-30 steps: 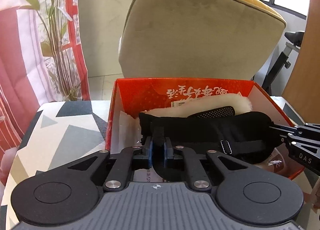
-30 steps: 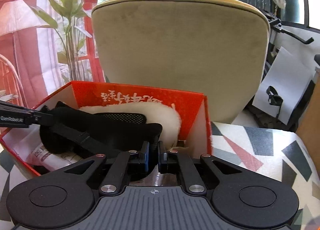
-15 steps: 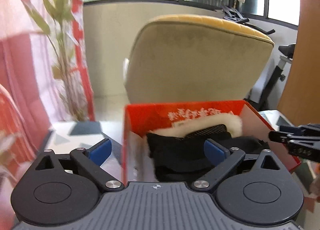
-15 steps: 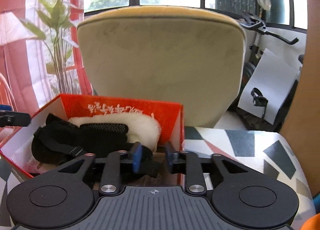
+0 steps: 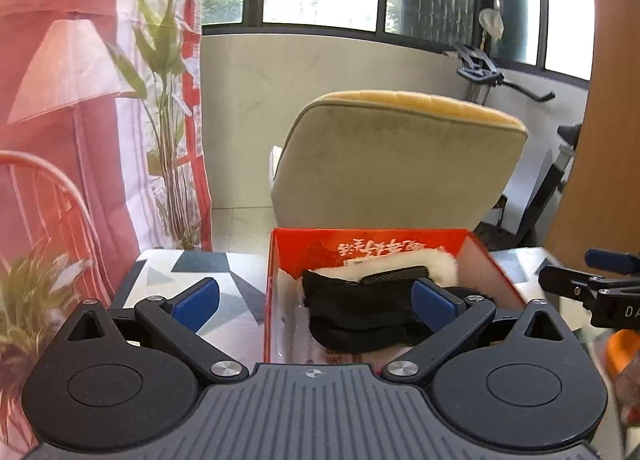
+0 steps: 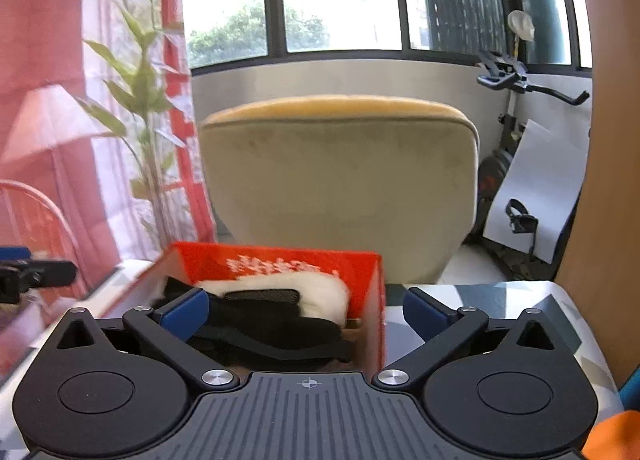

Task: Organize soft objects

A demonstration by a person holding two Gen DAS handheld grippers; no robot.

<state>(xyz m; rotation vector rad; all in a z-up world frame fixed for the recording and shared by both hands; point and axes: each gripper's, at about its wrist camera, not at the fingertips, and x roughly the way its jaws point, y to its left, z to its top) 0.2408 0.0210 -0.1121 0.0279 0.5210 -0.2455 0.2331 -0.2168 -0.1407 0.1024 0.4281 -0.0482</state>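
Observation:
A red cardboard box stands on the patterned table. In it a black strapped fabric piece lies loose on top of a white fleecy item. My left gripper hovers above the box's near left corner. Its jaws are opening wide and grip nothing. My right gripper hovers over the box's near right corner, jaws also opening, pads apart and bare. Each gripper also shows in the other's view: the right gripper and the left gripper.
The table has a grey and white triangle cloth. A beige chair back rises just behind the box. A plant and red curtain stand at the left, an exercise bike at the right.
Both grippers were shut on the black fabric piece inside the box. They have let it go, opened wide, and pulled up and back from the box.

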